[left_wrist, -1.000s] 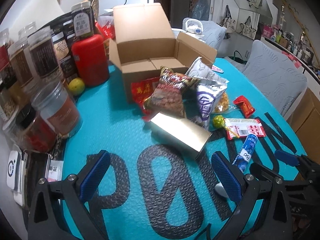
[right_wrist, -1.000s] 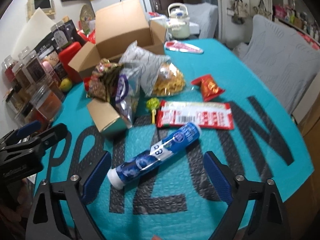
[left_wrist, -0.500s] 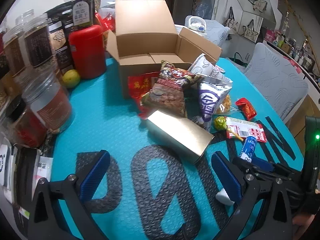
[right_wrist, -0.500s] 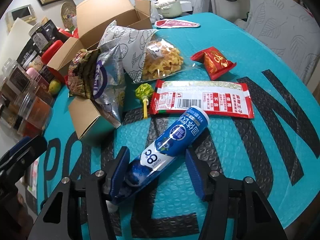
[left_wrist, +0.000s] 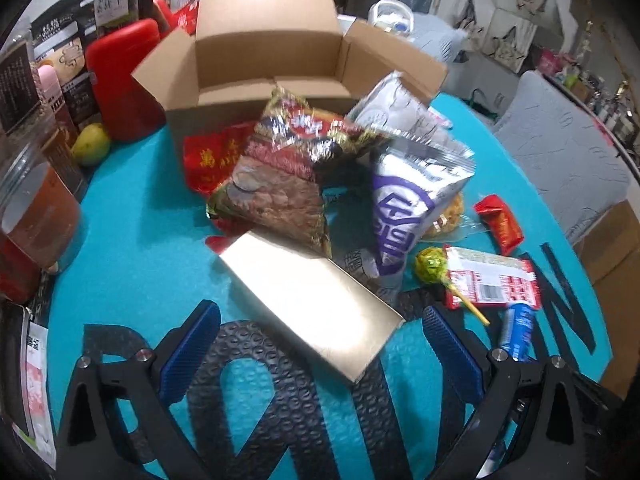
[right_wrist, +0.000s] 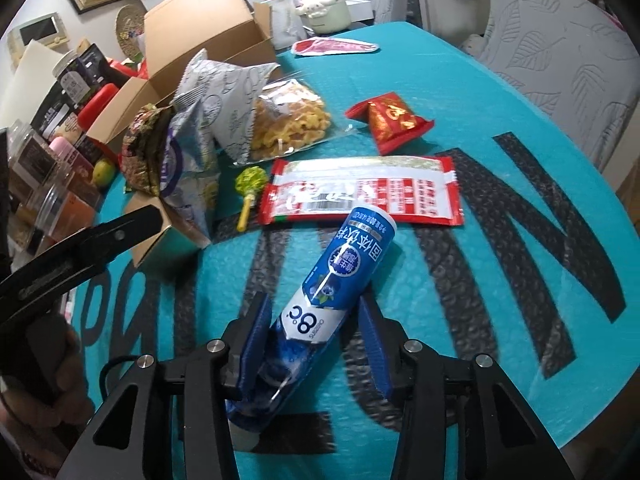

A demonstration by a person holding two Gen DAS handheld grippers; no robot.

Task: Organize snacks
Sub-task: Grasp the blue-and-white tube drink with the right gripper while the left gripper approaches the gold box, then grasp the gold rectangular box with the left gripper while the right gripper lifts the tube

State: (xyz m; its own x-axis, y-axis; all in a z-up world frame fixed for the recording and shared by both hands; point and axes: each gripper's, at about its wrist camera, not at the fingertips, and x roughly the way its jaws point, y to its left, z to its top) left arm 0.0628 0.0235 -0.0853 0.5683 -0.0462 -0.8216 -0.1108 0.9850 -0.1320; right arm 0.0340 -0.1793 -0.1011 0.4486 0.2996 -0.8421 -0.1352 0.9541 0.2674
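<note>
A blue snack tube (right_wrist: 344, 264) lies slanted on the teal mat, its near end between the blue pads of my right gripper (right_wrist: 313, 300). Those jaws are closing and both pads touch the tube's sides. My left gripper (left_wrist: 320, 316) is open, its fingers either side of the near end of a gold box (left_wrist: 312, 300) without touching it. Behind the gold box, snack bags are heaped: a brown foil bag (left_wrist: 288, 176), a purple-and-silver bag (left_wrist: 404, 208). Behind them stands an open cardboard box (left_wrist: 264, 56). The tube (left_wrist: 518, 332) also shows at the right of the left wrist view.
A red-and-white flat packet (right_wrist: 360, 196), a green lollipop (right_wrist: 250, 184), a small red pouch (right_wrist: 390, 122) and a bag of yellow crisps (right_wrist: 292, 120) lie on the mat. Jars (left_wrist: 36, 216), a red canister (left_wrist: 124, 80) and a yellow fruit (left_wrist: 91, 145) crowd the left edge. A grey chair (right_wrist: 560, 40) stands at the right.
My right gripper's jaws came in from wide open to touch the blue tube as it moved forward over it. My left gripper moved forward and down towards the gold box, still open.
</note>
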